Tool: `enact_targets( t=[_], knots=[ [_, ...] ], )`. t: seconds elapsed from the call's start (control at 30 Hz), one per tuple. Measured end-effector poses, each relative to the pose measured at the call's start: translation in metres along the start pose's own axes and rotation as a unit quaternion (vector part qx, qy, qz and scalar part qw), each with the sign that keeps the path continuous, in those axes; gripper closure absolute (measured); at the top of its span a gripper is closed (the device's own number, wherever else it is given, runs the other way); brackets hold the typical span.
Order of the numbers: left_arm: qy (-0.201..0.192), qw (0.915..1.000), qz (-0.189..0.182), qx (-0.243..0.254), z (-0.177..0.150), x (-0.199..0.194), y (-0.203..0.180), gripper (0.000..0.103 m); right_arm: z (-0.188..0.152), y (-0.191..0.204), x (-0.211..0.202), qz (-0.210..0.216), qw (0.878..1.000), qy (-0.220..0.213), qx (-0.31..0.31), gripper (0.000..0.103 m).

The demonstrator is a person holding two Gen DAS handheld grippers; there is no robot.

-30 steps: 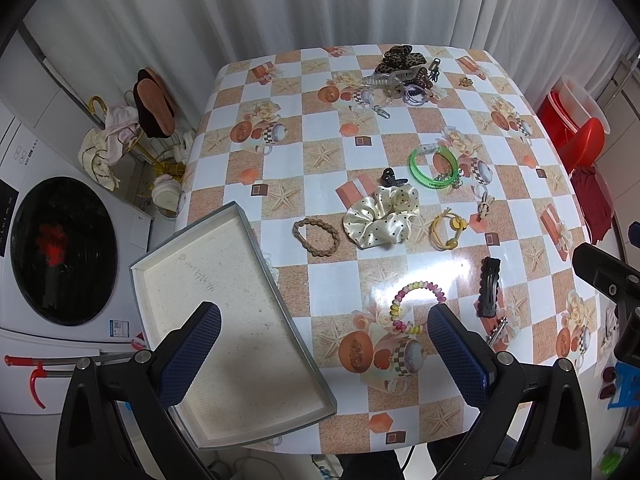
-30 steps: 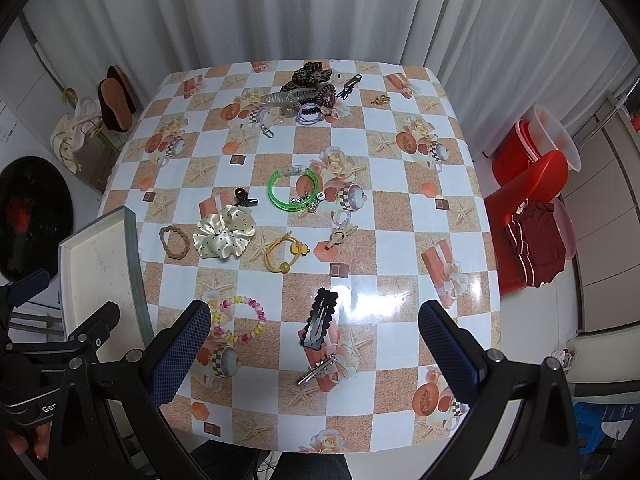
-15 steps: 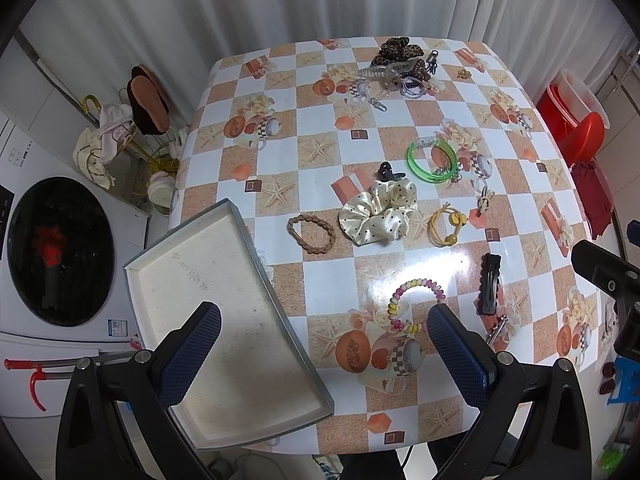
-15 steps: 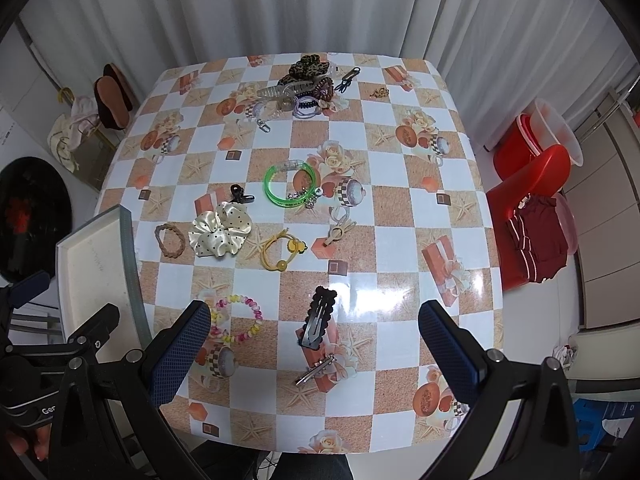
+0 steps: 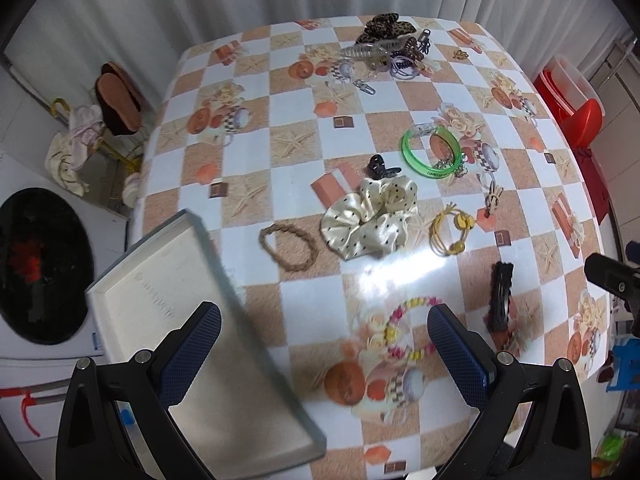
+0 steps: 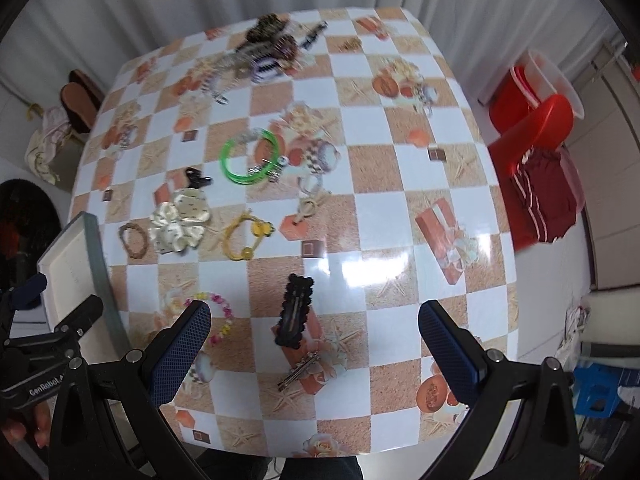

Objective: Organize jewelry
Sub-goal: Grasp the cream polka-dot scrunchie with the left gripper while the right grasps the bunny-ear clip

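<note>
On the checkered bench (image 5: pixel 248 148), the jewelry lies scattered: beaded bracelet (image 5: pixel 408 330), black hair clip (image 6: pixel 296 316), cream scrunchie (image 5: pixel 370 218), green bangle (image 5: pixel 430 154). The grey tray (image 5: pixel 168 280) at the left edge holds nothing. Both views sit nearer than a second ago, so the left gripper (image 5: pixel 324 356) and right gripper (image 6: pixel 314 344), fingers spread wide and empty, are likely closing in for a first pick.

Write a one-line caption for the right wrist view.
Open right tool hovering above black hair clip on checkered table strewn with accessories.
</note>
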State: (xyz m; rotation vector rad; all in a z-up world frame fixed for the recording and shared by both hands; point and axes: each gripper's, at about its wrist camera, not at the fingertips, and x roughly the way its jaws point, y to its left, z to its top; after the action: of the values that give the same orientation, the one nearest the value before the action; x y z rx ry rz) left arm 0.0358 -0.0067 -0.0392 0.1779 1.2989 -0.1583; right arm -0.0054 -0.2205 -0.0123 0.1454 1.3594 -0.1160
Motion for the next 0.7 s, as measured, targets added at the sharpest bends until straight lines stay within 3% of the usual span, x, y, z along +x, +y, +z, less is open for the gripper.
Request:
enact_targets(
  t=[0.43,0.63,0.7],
  knots=[
    [0.001,0.9997,-0.011,0.022,0.051,0.074,-0.026,0.000,0.047,-0.023,0.091,0.032,0.996,0.053,0.067,0.000],
    [0.006,0.9996,-0.019,0.022,0.064,0.099,-0.031,0.000,0.064,-0.021,0.124,0.038,0.993,0.055,0.095,0.006],
    [0.008,0.9995,-0.021,0.023,0.067,0.106,-0.032,0.000,0.069,-0.019,0.133,0.035,0.992,0.053,0.106,0.014]
  ],
)
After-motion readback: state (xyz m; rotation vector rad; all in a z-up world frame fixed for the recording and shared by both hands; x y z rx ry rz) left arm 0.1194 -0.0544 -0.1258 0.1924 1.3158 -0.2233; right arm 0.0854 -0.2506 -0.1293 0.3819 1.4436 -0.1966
